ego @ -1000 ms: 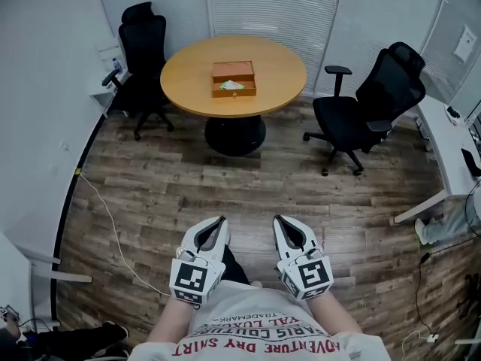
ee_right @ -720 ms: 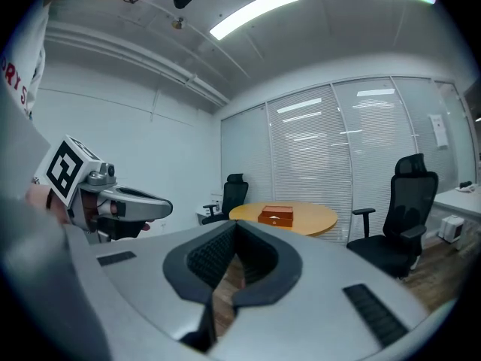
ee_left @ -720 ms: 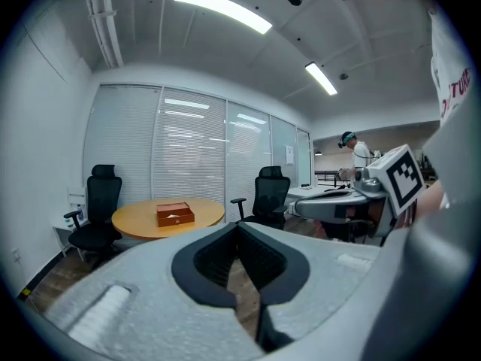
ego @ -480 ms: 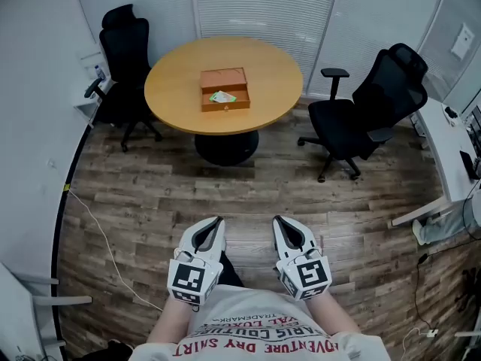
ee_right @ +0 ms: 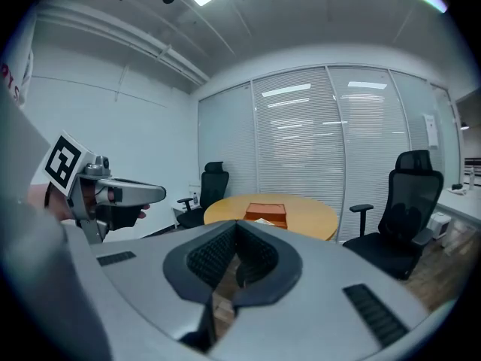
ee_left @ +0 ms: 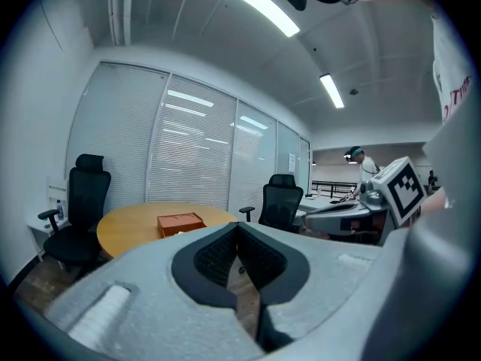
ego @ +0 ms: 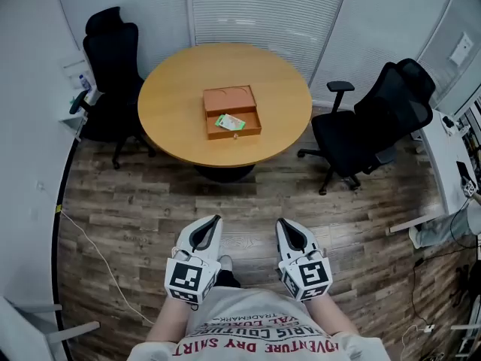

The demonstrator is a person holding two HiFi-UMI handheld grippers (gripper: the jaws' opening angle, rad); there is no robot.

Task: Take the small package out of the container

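Observation:
An orange box (ego: 232,111) lies with its lid folded back on the round wooden table (ego: 173,111). Inside it sits a small green and white package (ego: 230,122). Both grippers hang low in front of the person's body, over the wood floor and far short of the table. The left gripper (ego: 213,224) is shut with nothing in it, and so is the right gripper (ego: 285,226). The box (ee_left: 180,222) shows small beyond the closed tips in the left gripper view. In the right gripper view the box (ee_right: 264,211) also lies far ahead.
A black office chair (ego: 109,59) stands left of the table and another (ego: 376,122) to its right. A white desk (ego: 447,153) runs along the right wall. A thin cable (ego: 98,254) trails over the floor at the left. Blinds cover the glass wall behind the table.
The table and box have drawn nearer and sit lower in the head view as the person walks toward them. Both grippers keep the same place at the body, still shut.

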